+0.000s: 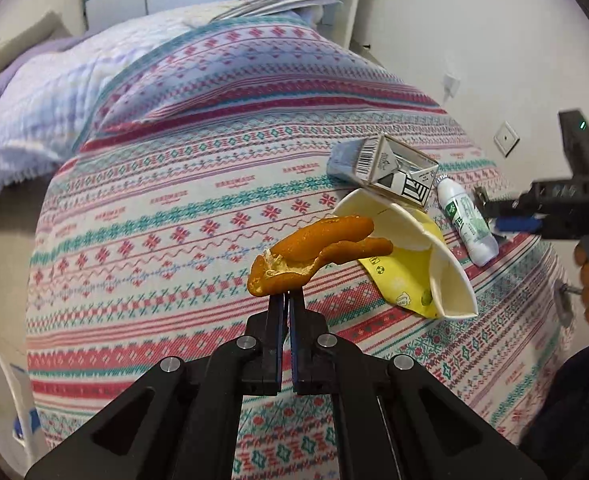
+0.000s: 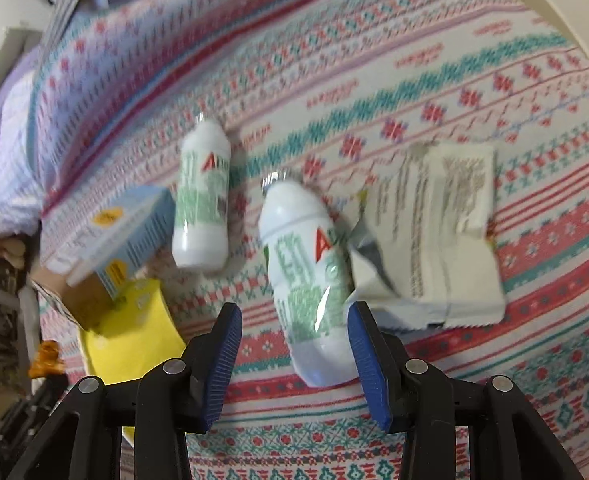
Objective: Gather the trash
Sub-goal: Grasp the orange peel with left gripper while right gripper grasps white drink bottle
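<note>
Patterned bedspread (image 1: 182,216) fills the left wrist view. Left gripper (image 1: 286,298) is clamped on an orange peel (image 1: 314,254), lifted near a crushed yellow cup (image 1: 418,264) and carton (image 1: 390,168).

Right wrist view, blurred: right gripper (image 2: 294,344), jaws apart, straddles a white bottle (image 2: 310,280); second bottle (image 2: 202,196) lies farther left, wrapper (image 2: 434,232) right.

Left gripper (image 1: 286,300): matte black angular linkage, triangular cut-outs in arms, four round silver pivot screws, narrow black fingers (image 1: 274,320) with blue inner edge. Right gripper (image 2: 294,364): same black frame, four silver screws, ribbed blue pads (image 2: 222,364). Side view: black handle, small green light. Dark sleeve (image 1: 570,408) at lower right.
</note>
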Tool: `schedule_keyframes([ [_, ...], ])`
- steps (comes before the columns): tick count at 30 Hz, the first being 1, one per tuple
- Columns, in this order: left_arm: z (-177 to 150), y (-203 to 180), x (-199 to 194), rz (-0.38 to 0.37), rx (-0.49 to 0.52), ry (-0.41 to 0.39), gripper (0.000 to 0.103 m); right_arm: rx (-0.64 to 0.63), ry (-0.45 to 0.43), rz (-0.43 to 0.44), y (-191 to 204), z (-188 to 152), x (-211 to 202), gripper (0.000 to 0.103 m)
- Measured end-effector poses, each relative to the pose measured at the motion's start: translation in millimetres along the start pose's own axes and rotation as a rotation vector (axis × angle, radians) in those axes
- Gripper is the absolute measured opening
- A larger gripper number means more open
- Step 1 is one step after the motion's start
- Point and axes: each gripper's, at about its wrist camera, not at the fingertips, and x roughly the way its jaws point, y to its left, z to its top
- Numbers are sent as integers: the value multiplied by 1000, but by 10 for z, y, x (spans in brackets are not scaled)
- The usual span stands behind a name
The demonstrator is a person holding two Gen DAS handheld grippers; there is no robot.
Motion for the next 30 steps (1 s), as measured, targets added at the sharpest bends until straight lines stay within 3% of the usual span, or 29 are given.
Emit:
schedule_keyframes([
  [5,-50,32,-29,-8,-39,14,2,4,29,-74,-10,2,146,50],
  [11,-96,117,-191,-24,-81,-3,2,-23,56,-75,128,-15,301,43],
  [14,-125,178,-281,-31,-102,-13,2,-98,46,-72,353,-103,327,42],
  [19,-184,307,-415,-30,-137,-28,2,-89,-10,19,476,-189,174,42],
  [24,-245,429,-518,-39,-170,-40,2,-19,-61,68,314,-211,7,41],
  [30,-306,560,-588,-47,-208,-51,2,58,-135,244,237,-255,-274,41],
])
